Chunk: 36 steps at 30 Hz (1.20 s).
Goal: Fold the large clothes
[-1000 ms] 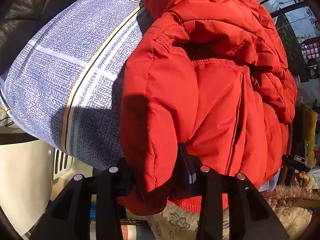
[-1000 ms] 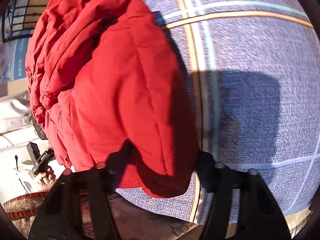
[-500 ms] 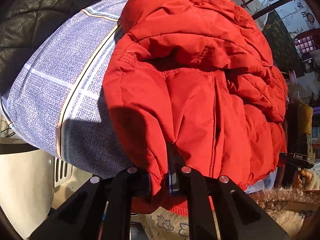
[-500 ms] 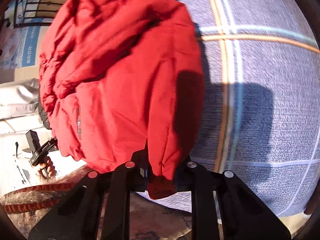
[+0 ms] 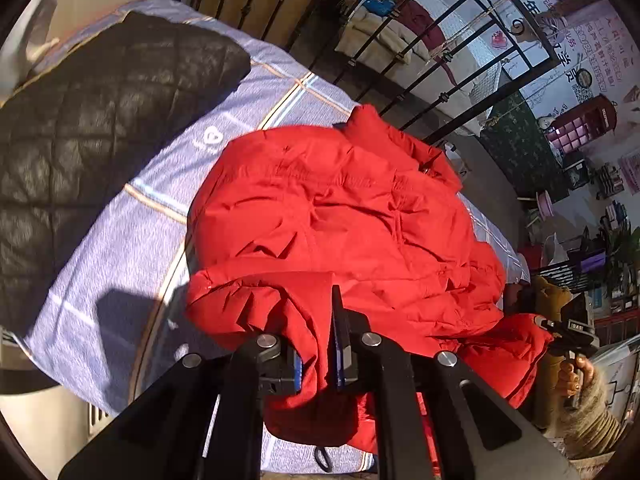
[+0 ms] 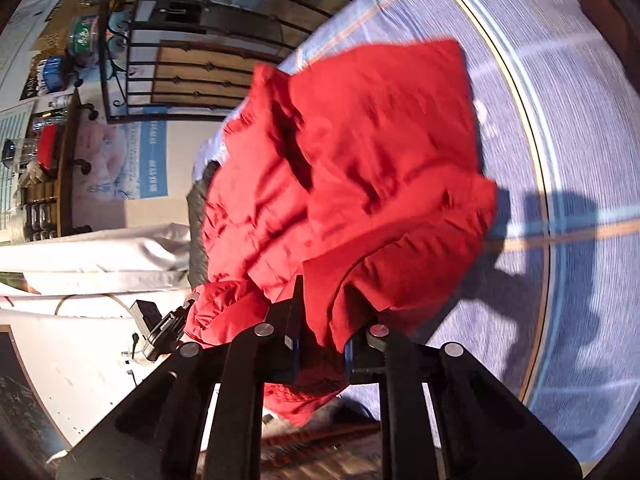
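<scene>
Left wrist view: the left gripper [image 5: 316, 356] and right gripper [image 6: 320, 354], each clamped tight on the near hem of a red padded jacket [image 5: 340, 216] spread across the blue checked bedsheet [image 5: 132, 236], apparently ready to fold it toward its far collar.

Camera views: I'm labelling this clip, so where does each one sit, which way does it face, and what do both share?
Left wrist: on the left gripper, looking down its fingers at the red jacket on the checked bedsheet; the person's other hand shows at right.
Right wrist: on the right gripper, facing the same jacket; no hand in view.
Shared: the jacket, pinched by both grippers, and the bedsheet.
</scene>
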Available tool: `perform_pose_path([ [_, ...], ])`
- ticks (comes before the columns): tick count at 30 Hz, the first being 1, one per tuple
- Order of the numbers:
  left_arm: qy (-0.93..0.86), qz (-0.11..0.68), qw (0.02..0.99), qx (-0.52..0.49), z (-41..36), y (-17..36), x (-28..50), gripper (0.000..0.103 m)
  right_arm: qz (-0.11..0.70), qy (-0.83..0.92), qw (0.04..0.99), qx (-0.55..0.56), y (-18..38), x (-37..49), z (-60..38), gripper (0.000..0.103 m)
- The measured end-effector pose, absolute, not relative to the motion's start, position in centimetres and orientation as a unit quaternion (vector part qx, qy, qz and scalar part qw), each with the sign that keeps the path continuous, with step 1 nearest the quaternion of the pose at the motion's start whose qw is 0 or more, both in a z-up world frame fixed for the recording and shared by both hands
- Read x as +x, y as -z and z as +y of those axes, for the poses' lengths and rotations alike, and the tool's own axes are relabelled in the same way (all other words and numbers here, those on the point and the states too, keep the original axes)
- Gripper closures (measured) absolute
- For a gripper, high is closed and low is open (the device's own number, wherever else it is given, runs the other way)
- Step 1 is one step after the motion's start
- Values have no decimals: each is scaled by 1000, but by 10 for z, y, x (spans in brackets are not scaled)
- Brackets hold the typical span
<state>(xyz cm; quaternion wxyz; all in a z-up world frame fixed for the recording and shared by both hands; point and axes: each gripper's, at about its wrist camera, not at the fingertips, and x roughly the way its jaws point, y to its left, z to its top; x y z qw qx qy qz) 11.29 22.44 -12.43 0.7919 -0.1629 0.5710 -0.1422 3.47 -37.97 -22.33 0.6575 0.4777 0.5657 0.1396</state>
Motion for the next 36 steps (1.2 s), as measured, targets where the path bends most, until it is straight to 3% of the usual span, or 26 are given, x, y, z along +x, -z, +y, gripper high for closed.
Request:
perform_pose_path([
  [10, 141, 516, 829, -163, 220, 73, 195, 93, 502, -142, 684, 510, 171, 120, -438, 88],
  [17, 83, 549, 811, -186, 217, 114, 265, 92, 493, -93, 678, 537, 186, 174, -447, 88],
  [26, 29, 599, 784, -161, 200, 170, 332, 89, 538, -1, 694, 478, 219, 240, -435, 88],
  [29, 27, 615, 756, -221, 214, 182, 342, 88, 548, 21, 678, 490, 238, 251, -433, 88],
  [33, 73, 584, 713, -381, 259, 180, 336, 75, 557, 34, 666, 495, 257, 259, -434, 88],
  [36, 84, 560, 718, -405, 281, 161, 326, 56, 560, 36, 653, 509, 271, 260, -437, 88],
])
